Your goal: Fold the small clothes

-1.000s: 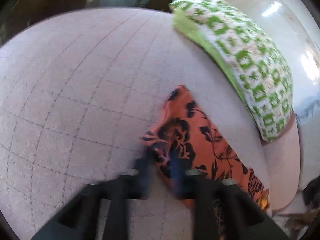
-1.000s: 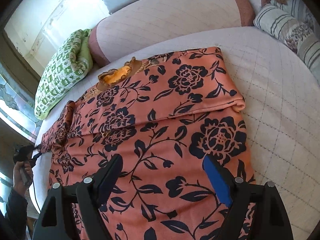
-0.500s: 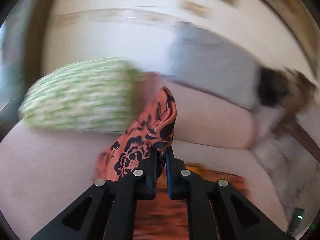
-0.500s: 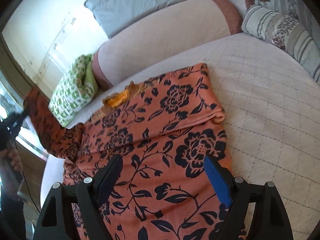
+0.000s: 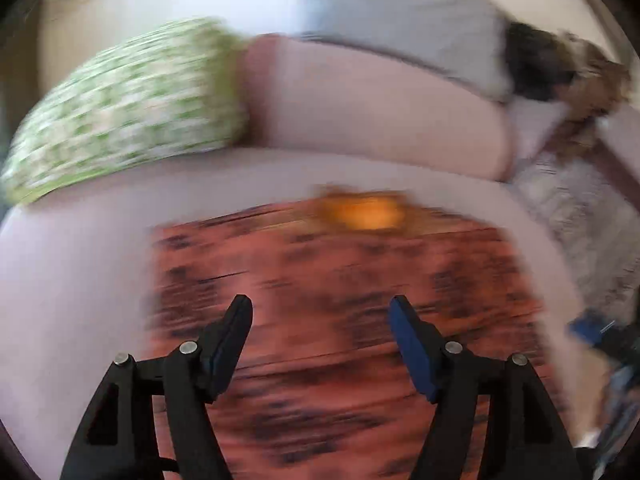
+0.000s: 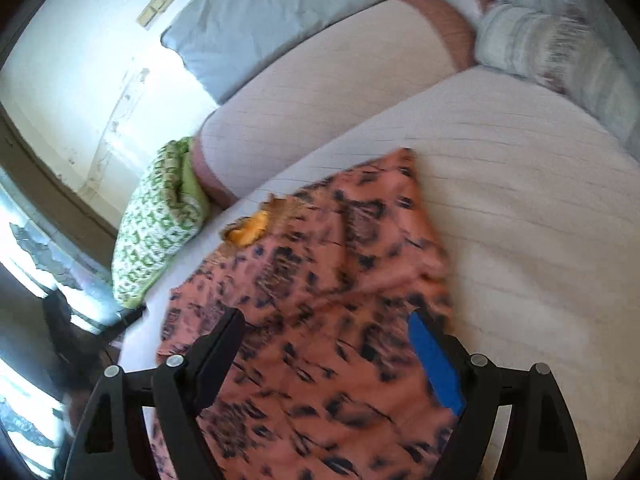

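Note:
An orange garment with a black flower print (image 6: pixel 328 280) lies on the pale quilted bed (image 6: pixel 520 184), both side parts folded in, its yellow-lined neck opening (image 6: pixel 250 232) toward the pillows. The left wrist view shows it blurred (image 5: pixel 340 280). My left gripper (image 5: pixel 320 308) is open and empty above the garment. My right gripper (image 6: pixel 324 316) is open and empty above the garment's lower half.
A green and white patterned cushion (image 6: pixel 160 220) lies at the bed's left edge. A long pink bolster (image 6: pixel 328 92) and a grey pillow (image 6: pixel 272 16) lie at the head. Striped cushions (image 6: pixel 560 56) sit at the right. The left wrist view is motion-blurred.
My left gripper carried the garment's left side part across, let it go and opened. That part now lies folded over the garment. My right gripper drew back a little.

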`<control>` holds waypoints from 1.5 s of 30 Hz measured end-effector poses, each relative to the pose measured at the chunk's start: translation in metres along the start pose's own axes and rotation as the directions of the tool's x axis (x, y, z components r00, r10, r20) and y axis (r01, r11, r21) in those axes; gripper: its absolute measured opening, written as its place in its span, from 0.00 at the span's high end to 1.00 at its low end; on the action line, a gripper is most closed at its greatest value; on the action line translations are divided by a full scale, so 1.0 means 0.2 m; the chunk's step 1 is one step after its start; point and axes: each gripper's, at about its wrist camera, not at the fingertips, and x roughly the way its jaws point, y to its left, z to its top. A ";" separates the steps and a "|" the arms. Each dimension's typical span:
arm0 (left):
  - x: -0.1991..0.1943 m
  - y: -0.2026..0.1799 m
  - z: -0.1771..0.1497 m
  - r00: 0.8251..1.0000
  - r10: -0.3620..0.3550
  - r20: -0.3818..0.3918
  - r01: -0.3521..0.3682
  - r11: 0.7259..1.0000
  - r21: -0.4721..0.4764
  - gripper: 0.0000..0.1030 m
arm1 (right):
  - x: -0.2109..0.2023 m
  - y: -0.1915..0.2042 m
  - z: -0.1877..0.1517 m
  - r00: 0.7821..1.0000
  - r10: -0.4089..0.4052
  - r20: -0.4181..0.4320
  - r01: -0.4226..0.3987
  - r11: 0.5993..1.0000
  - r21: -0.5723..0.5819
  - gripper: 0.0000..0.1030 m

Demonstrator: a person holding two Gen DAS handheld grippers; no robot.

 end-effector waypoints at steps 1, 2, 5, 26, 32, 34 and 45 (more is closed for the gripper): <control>0.01 0.12 -0.03 0.998 0.056 -0.017 -0.056 0.998 -0.024 0.31 | 0.07 0.04 0.05 0.999 0.025 -0.022 -0.026 1.000 -0.018 0.16; 0.03 0.20 -0.07 0.996 0.086 -0.038 -0.088 0.995 -0.051 0.31 | 0.13 0.07 0.09 0.999 0.018 -0.040 -0.020 0.999 -0.032 0.16; 0.11 0.44 -0.16 0.990 0.104 -0.097 -0.114 0.988 -0.100 0.31 | 0.37 0.12 0.22 0.992 -0.048 -0.120 0.041 0.997 -0.059 0.17; 0.00 0.53 -0.18 0.997 0.083 -0.003 -0.083 0.988 -0.130 0.46 | 0.59 0.25 0.20 0.933 -0.327 -0.150 0.287 0.928 -0.239 0.42; 0.19 0.49 -0.07 0.993 0.107 -0.052 -0.110 0.992 -0.061 0.41 | 0.78 0.27 0.36 0.936 -0.326 -0.136 0.288 0.927 -0.240 0.30; 0.33 0.51 -0.10 0.981 0.138 -0.134 -0.147 0.987 -0.059 0.44 | 0.91 0.22 0.36 0.911 -0.355 -0.207 0.301 0.919 -0.254 0.53; 0.21 0.48 -0.11 0.983 0.173 -0.067 -0.177 0.983 -0.052 0.44 | 0.77 0.30 0.34 0.893 -0.447 -0.042 0.410 0.850 -0.330 0.69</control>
